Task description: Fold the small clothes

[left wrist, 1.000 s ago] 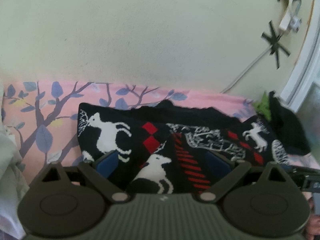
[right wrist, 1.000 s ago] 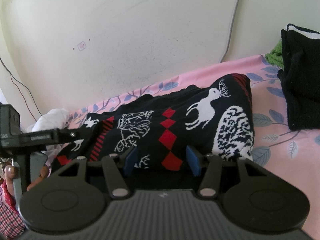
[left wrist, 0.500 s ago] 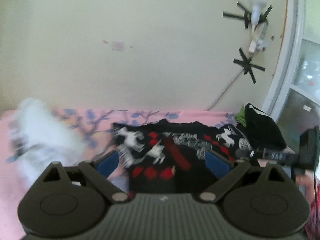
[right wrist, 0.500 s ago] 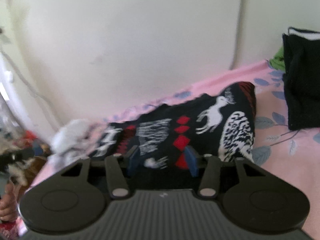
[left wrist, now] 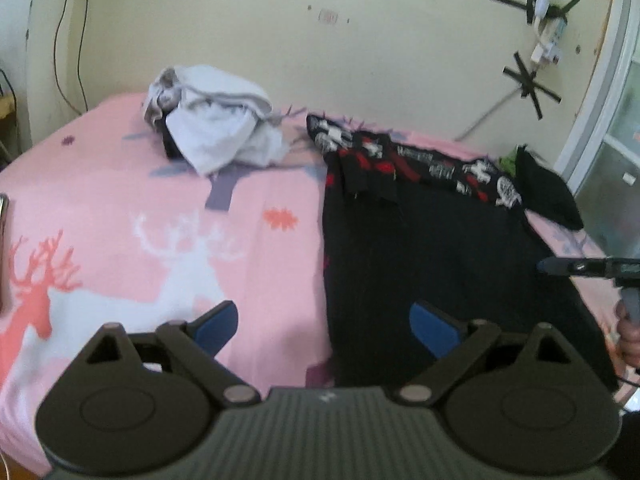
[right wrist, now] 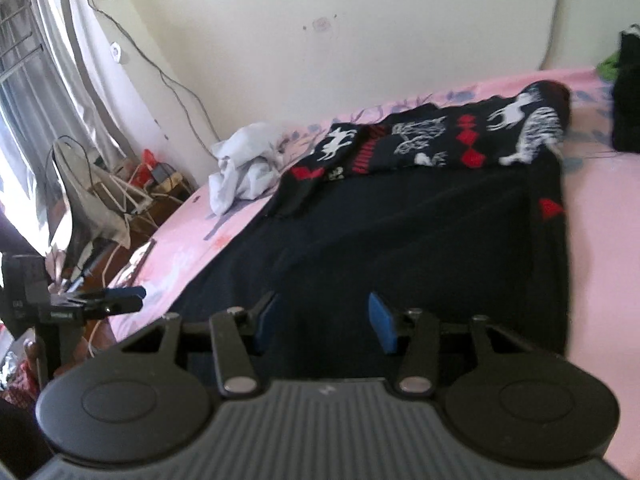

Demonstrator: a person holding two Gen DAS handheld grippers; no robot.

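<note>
Pink bed sheet point(left wrist: 120, 184) with white and red deer printed on it covers the bed under both tongs. A black knitted sweater point(left wrist: 432, 240) with white deer and red diamonds lies spread flat on the sheet, its plain dark side up, and its far end is folded back so the picture band point(right wrist: 440, 136) shows. The left gripper point(left wrist: 322, 322) hangs above the near edge of the bed with its blue pads point(left wrist: 216, 326) spread wide and nothing between them; the left edge of the sweater runs up right between them, so one pad is over pink sheet and the other over black cloth. The right gripper point(right wrist: 324, 324) hangs over the near part of the sweater with its blue pads about half apart, and they hold nothing. Far ahead of the left gripper and a bit to its left sits a crumpled white cloth heap point(left wrist: 216, 120), near the wall and just beside the far corner of the sweater. Far ahead and to the right of both tongs, a folded black garment point(left wrist: 544, 188) rests by the sweater's other far corner. Both views are a little blurry.
</note>
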